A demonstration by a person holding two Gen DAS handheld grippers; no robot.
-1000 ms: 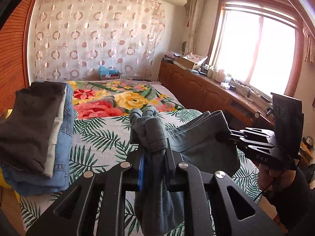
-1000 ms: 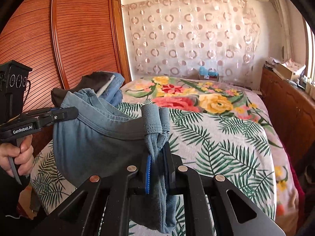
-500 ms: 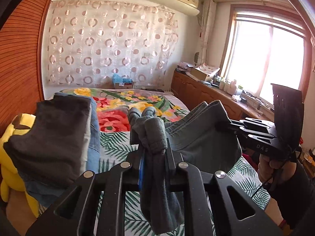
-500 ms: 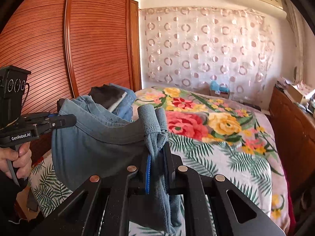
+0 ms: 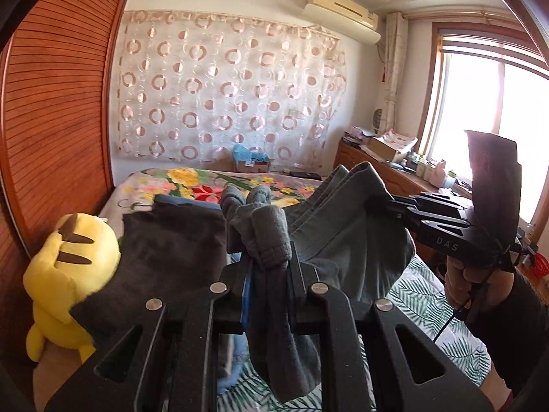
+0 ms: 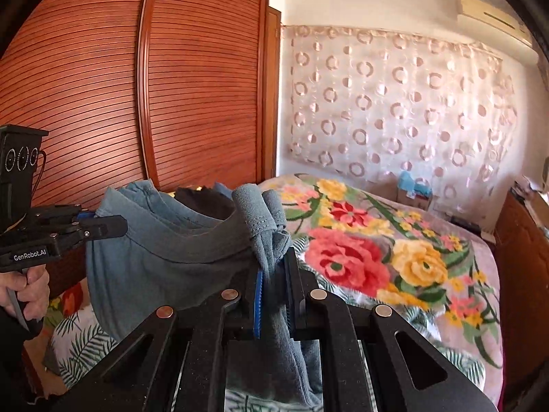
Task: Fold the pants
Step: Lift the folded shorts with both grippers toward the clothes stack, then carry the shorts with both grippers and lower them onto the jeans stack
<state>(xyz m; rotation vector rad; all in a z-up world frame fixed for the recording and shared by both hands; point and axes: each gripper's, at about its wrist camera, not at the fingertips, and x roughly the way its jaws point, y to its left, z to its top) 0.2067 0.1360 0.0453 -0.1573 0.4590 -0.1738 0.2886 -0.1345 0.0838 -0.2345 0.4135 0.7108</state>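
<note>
Pants (image 5: 346, 237): grey-blue, folded into several layers, held in the air above the bed (image 6: 394, 250), slung between the two tools and sagging in the middle.

Left tool (image 5: 266, 264): clamped on a bunched end of the pants; cloth rises in a wad above the pads and hangs down below them. A hand grips its handle in the right wrist view.

Right tool (image 6: 274, 271): clamped on the other bunched end, cloth trailing down between the fingers. A hand (image 5: 461, 279) in a dark sleeve grips its handle in the left wrist view.

Bed: floral cover with palm-leaf print at the near end.

Stack (image 5: 164, 257): folded clothes, dark grey on top, denim beneath, at the wardrobe side of the bed; it looks just beside the held pants, though the fisheye makes the gap hard to judge.

Plush (image 5: 68, 271): yellow, beside the stack, against the wardrobe (image 6: 103, 103).

Curtain (image 5: 223, 92): ring pattern, on the far wall.

Window (image 5: 497, 116): bright, right of the bed.
</note>
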